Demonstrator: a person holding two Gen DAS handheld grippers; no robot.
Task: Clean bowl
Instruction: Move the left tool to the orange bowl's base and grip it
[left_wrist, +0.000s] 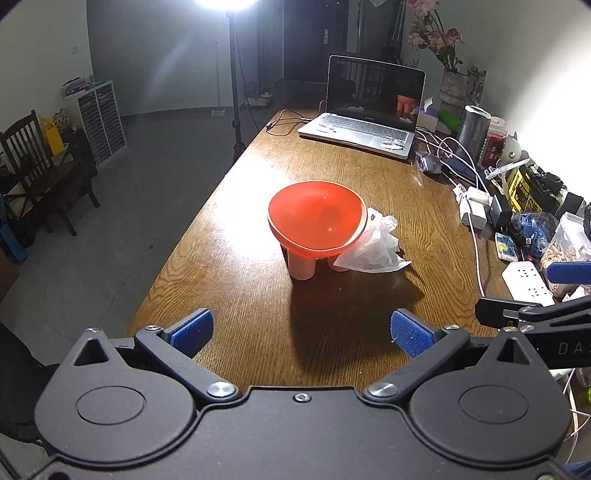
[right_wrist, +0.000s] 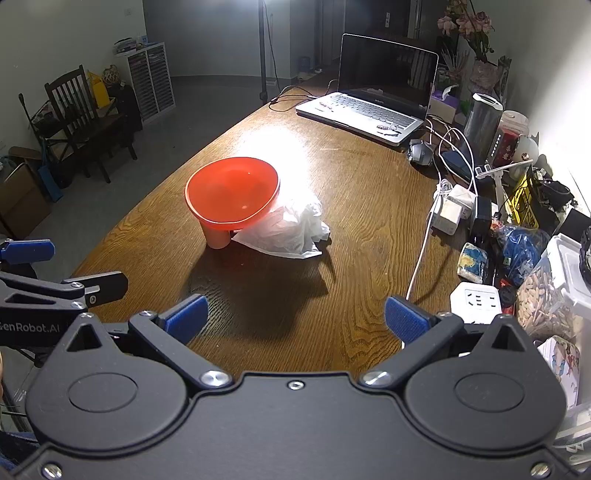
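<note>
An orange bowl (left_wrist: 316, 216) on stubby legs stands upright on the wooden table (left_wrist: 332, 314); it also shows in the right wrist view (right_wrist: 232, 194). A crumpled white tissue (left_wrist: 375, 243) lies against its right side, partly under the rim, also in the right wrist view (right_wrist: 291, 229). My left gripper (left_wrist: 301, 334) is open and empty, well short of the bowl. My right gripper (right_wrist: 293, 319) is open and empty, short of the bowl and tissue. Each gripper shows at the edge of the other's view.
An open laptop (left_wrist: 369, 110) sits at the table's far end. Chargers, cables, a power strip (right_wrist: 474, 301), bags and boxes crowd the right edge. A vase of flowers (left_wrist: 452, 85) stands at the far right. The table's left edge drops to the floor; a chair (left_wrist: 33, 162) stands beyond.
</note>
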